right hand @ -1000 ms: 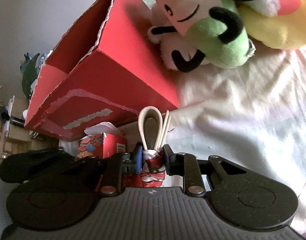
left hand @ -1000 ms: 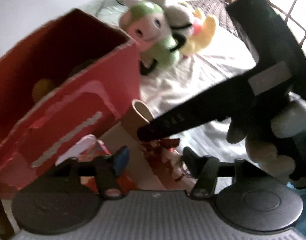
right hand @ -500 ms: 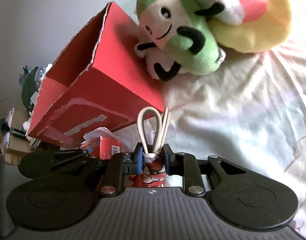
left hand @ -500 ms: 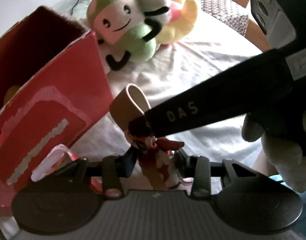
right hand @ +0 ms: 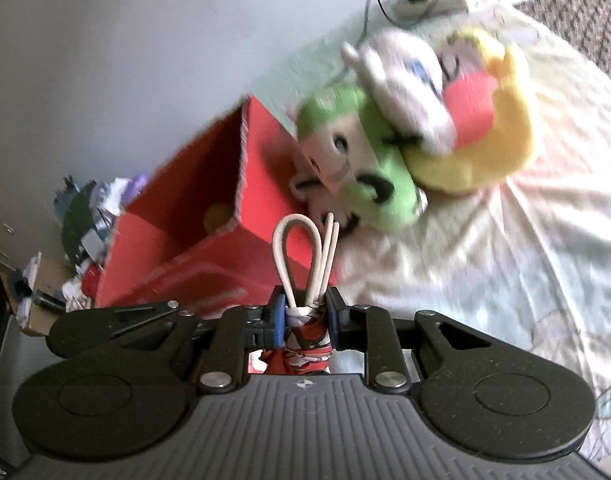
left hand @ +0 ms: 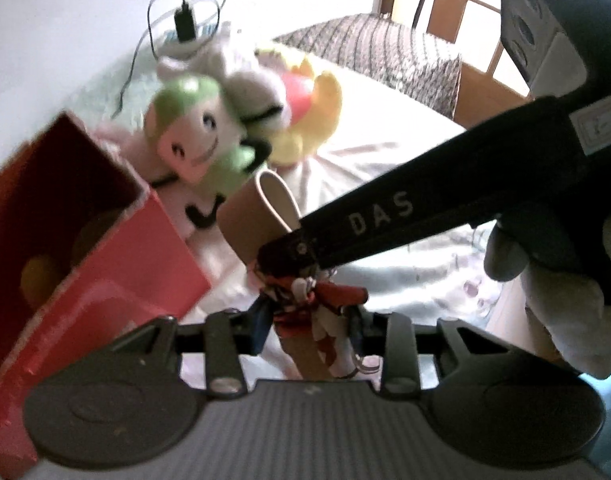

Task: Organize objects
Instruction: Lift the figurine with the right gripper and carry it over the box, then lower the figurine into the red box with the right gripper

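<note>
A small red and white figure with a white looped strap (right hand: 305,320) is held by both grippers above the bed. My right gripper (right hand: 305,316) is shut on its top, just under the loop (right hand: 295,256). In the left wrist view my left gripper (left hand: 309,326) is shut on the figure's lower body (left hand: 317,312), and the right gripper's black finger (left hand: 369,224) comes in from the right. An open red cardboard box (left hand: 117,248) stands to the left with a yellow thing (left hand: 37,280) inside; it also shows in the right wrist view (right hand: 209,216).
A pile of plush toys, green and white (left hand: 193,136), white (right hand: 405,80) and yellow (right hand: 493,132), lies on the white bedsheet (right hand: 485,264) behind the box. A charger and cable (left hand: 185,20) hang at the wall. A patterned cushion (left hand: 385,52) lies at the back right. Clutter (right hand: 85,216) sits left of the box.
Both grippers have risen with the figure, so the box and plush toys look farther below. My left gripper, open a second ago, has closed on the figure's lower body.
</note>
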Motion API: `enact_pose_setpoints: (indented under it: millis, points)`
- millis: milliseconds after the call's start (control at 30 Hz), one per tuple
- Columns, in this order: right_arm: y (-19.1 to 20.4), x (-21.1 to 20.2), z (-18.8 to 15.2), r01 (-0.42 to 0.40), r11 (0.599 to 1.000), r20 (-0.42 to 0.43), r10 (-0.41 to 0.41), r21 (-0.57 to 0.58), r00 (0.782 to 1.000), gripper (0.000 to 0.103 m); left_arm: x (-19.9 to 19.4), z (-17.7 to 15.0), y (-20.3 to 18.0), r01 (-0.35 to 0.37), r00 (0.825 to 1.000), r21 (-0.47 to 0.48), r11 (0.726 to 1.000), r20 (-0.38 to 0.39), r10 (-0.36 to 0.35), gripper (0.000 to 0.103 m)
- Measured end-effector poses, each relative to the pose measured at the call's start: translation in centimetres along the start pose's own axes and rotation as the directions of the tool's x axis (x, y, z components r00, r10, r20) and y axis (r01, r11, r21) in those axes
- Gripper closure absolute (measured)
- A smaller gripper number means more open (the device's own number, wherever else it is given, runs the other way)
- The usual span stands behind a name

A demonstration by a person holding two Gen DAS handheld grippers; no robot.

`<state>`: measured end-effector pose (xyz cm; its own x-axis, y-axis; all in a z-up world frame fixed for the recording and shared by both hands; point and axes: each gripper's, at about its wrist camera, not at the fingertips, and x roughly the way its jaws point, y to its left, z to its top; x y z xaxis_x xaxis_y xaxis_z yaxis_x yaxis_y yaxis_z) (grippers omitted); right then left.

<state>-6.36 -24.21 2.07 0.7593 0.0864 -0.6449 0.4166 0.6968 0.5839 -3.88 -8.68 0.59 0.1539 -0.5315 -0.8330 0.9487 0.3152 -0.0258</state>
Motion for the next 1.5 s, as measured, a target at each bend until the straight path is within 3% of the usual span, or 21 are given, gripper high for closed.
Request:
enact_pose_setpoints:
  millis: [300, 667, 833, 1033, 1300, 1500]
  points:
    - [3.7, -0.4, 4.1, -0.071, 0.992, 0.088, 0.080, -0.105, 0.993, 0.080, -3.8, 3.1, 0.6, -0.083, 0.985, 0.038, 0.996, 0.155, 0.076, 0.068]
    - [9.9, 4.2, 7.5, -0.196, 0.959, 0.024, 0.205, -0.204, 0.979, 0.080, -8.2, 3.7, 6.5, -0.220, 0.946, -0.079, 0.972, 0.225, 0.232, 0.068]
    - [12.3, 8.0, 8.2, -0.232, 0.950, -0.060, 0.224, -0.208, 0.973, 0.080, -7.6, 3.4, 9.8, -0.298, 0.929, -0.118, 0.947, 0.194, 0.316, 0.068]
    - [14.3, 13.1, 7.7, -0.240, 0.945, -0.168, 0.205, -0.222, 0.964, 0.081, -7.1, 2.0, 14.3, -0.342, 0.924, -0.175, 0.923, 0.116, 0.365, 0.067]
    - [14.8, 18.7, 7.1, -0.224, 0.953, -0.315, 0.152, -0.206, 0.937, 0.081, -4.6, -1.3, 18.4, -0.341, 0.935, -0.270, 0.901, 0.002, 0.354, 0.066]
    - [14.7, 21.5, 7.2, -0.206, 0.954, -0.371, 0.115, -0.217, 0.921, 0.080, -2.4, -2.4, 20.7, -0.319, 0.947, -0.328, 0.889, -0.069, 0.315, 0.066]
